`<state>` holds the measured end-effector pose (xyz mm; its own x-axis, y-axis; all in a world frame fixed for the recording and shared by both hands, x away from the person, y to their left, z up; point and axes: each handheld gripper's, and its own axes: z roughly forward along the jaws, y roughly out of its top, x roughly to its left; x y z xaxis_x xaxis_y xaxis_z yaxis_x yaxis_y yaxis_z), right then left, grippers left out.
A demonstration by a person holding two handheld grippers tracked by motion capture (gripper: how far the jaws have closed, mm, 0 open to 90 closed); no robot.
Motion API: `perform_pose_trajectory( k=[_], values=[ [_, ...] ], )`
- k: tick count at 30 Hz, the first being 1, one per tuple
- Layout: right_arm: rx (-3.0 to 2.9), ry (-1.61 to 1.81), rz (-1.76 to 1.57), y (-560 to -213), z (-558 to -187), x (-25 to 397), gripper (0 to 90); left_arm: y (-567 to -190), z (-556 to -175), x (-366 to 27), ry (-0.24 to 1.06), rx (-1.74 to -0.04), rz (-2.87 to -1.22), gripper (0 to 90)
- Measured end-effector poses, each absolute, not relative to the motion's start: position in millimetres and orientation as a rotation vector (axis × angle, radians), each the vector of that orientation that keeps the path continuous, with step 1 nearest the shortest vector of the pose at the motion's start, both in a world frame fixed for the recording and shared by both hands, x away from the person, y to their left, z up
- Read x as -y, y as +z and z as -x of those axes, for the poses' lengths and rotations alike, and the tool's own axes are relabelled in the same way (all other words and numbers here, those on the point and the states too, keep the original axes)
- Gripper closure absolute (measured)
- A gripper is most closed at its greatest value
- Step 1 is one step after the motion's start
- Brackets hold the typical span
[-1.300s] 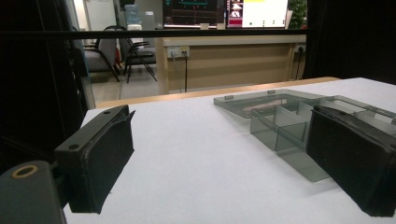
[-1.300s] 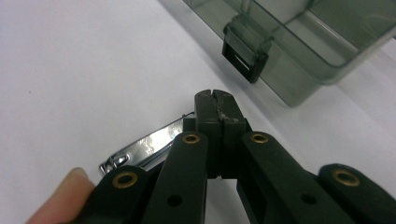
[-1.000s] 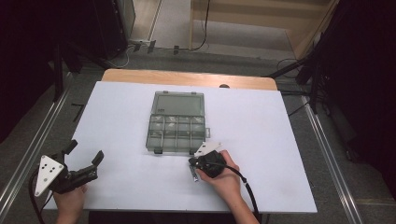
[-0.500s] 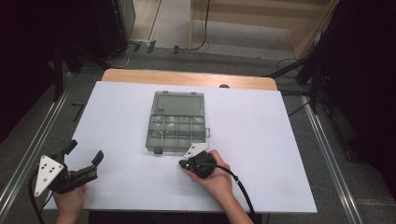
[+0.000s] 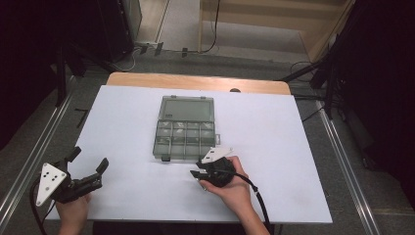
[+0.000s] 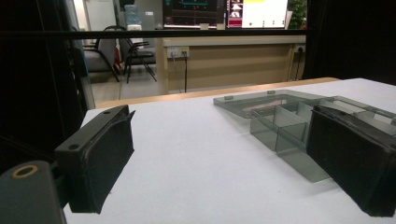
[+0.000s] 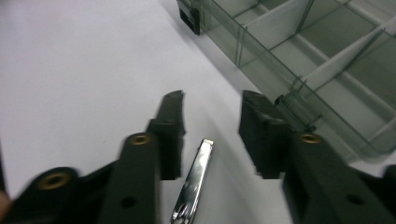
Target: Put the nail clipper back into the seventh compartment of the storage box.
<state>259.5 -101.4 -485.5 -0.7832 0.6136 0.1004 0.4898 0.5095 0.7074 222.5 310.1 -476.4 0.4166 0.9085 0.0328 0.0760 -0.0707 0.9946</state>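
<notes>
A smoky clear compartment box (image 5: 185, 128) lies open at the middle of the white table, its lid folded back flat. My right gripper (image 5: 195, 169) rests just in front of the box's near right corner and points left. Its jaws stand open (image 7: 212, 100) on either side of a silver nail clipper (image 7: 194, 184), which lies flat on the table. The box's near wall and dividers (image 7: 299, 56) run along the upper right of the right gripper view. My left gripper (image 5: 90, 159) sits open and empty at the near left corner of the table, with the box (image 6: 280, 119) ahead on its right.
The white tabletop (image 5: 122, 122) has bare room to the left and right of the box. A wooden strip (image 5: 147, 79) edges the far side. Metal rails (image 5: 29, 161) run along both sides of the table, with cables and stands on the floor beyond.
My right gripper has swung left and a little nearer to the person, away from the box's near right corner. The left gripper has stayed put.
</notes>
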Motion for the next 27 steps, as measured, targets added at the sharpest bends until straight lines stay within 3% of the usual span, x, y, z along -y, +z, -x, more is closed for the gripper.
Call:
perform_pose_trajectory(
  k=[6,7,8,11,12,22,24,27],
  values=[
    [-2.629,1.105,-1.016,-478.3,-250.1,107.2,26.1,-476.4,-222.6,-309.8,0.879,-0.922,-1.485,7.2],
    [-2.629,1.105,-1.016,-478.3,-250.1,107.2,26.1,-476.4,-222.6,-309.8,0.879,-0.922,-1.485,7.2],
    [-2.654,1.073,-1.030,-477.5,-247.1,106.8,12.1,-476.4,-222.5,-309.7,0.879,-0.922,-1.486,7.2],
    [-2.657,1.052,-1.042,-477.3,-244.1,105.9,6.1,-476.4,-222.6,-309.8,0.879,-0.922,-1.485,7.2],
    [-2.659,1.046,-1.048,-477.5,-243.2,105.2,0.0,-476.4,-222.7,-309.8,0.879,-0.922,-1.484,7.2],
    [-2.690,0.886,-1.102,-482.0,-234.0,95.8,0.0,-476.3,-222.6,-309.9,0.877,-0.918,-1.485,7.2],
    [-2.687,0.862,-1.100,-482.8,-232.9,94.8,2.2,-476.3,-222.6,-310.0,0.878,-0.918,-1.485,7.2],
    [-2.634,0.827,-1.117,-484.8,-228.4,93.2,15.6,-476.3,-222.8,-310.2,0.878,-0.919,-1.485,7.2]
  ],
)
